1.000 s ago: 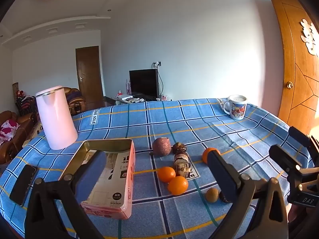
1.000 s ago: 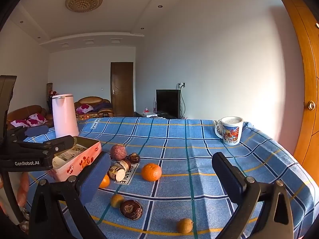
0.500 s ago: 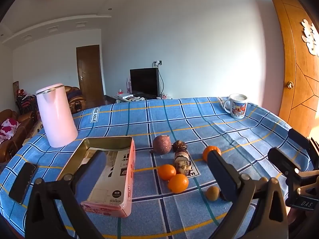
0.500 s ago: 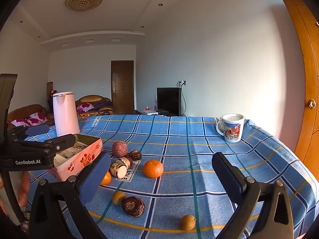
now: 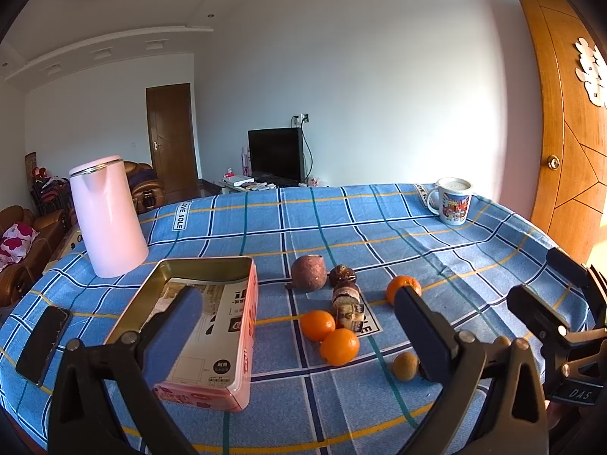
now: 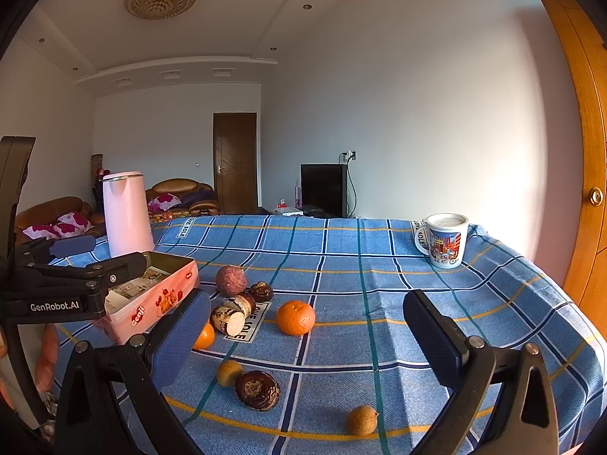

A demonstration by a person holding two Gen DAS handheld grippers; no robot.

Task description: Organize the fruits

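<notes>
fruits (image 5: 339,345) scattered beside pink tin (image 5: 212,326); both claws (image 5: 299,326) (image 6: 307,326) released, empty.

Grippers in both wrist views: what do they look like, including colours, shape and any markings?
Both are matt black two-finger clamps. The left gripper and right gripper each have angled arms joined by silver rivets, ending in flat rectangular dark-blue fingertip pads. In the right wrist view the left gripper's body carries white "GenRobot.AI" lettering; in the left wrist view the right one shows "DAS". No cables or sleeves visible.
</notes>
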